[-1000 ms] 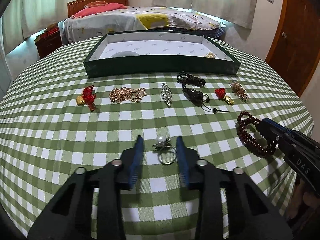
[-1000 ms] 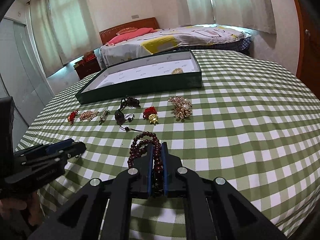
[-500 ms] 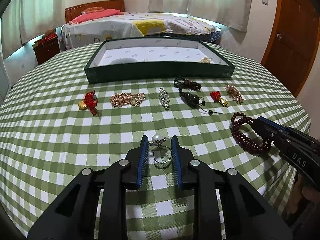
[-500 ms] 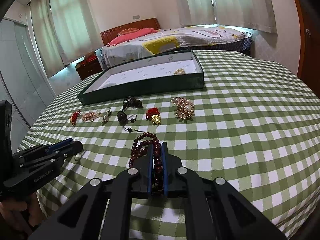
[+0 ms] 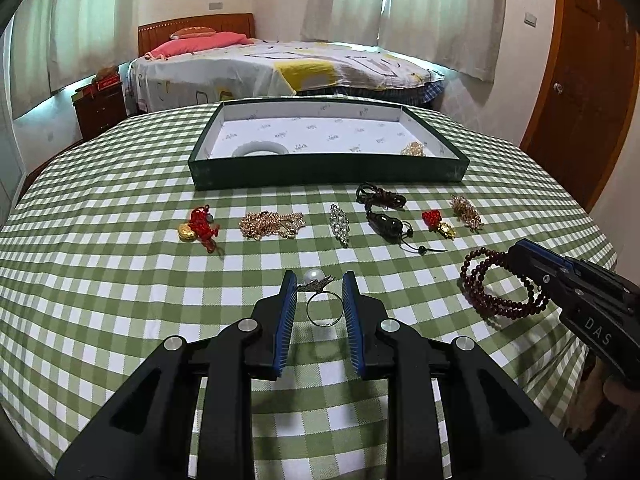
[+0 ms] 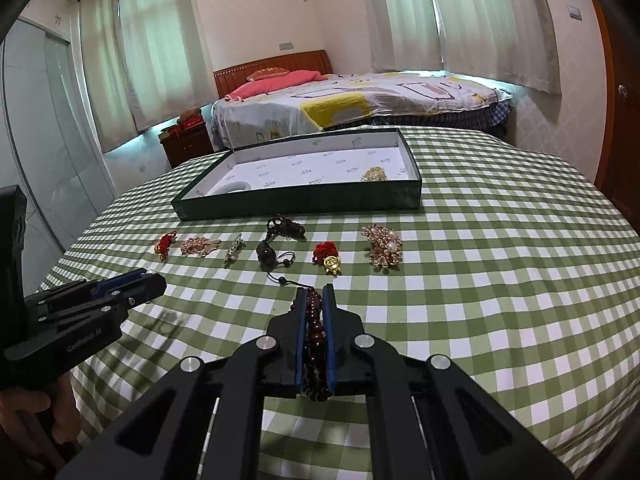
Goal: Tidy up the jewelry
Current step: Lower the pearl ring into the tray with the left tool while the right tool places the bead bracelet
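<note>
Two grips at risk: the left gripper (image 5: 319, 292) clamps the pearl ring (image 5: 320, 300) only by its ornament, so it may twist free, while the right gripper (image 6: 315, 312), shut on the bead bracelet (image 6: 314, 320), trails loops above the checked tablecloth (image 6: 480, 280) that may snag before the green tray (image 6: 304, 202).

Part of the white bangle (image 5: 260, 148) is hidden behind the near wall of the green tray (image 5: 328, 170). Whether the pearl ring (image 5: 322, 300) is touched by the left gripper's (image 5: 319, 280) pads cannot be told. The lower loops of the dark red bead bracelet (image 6: 314, 332) are covered by the right gripper's (image 6: 316, 292) fingers. The person's hand (image 6: 36, 416) is cut off by the left edge.
</note>
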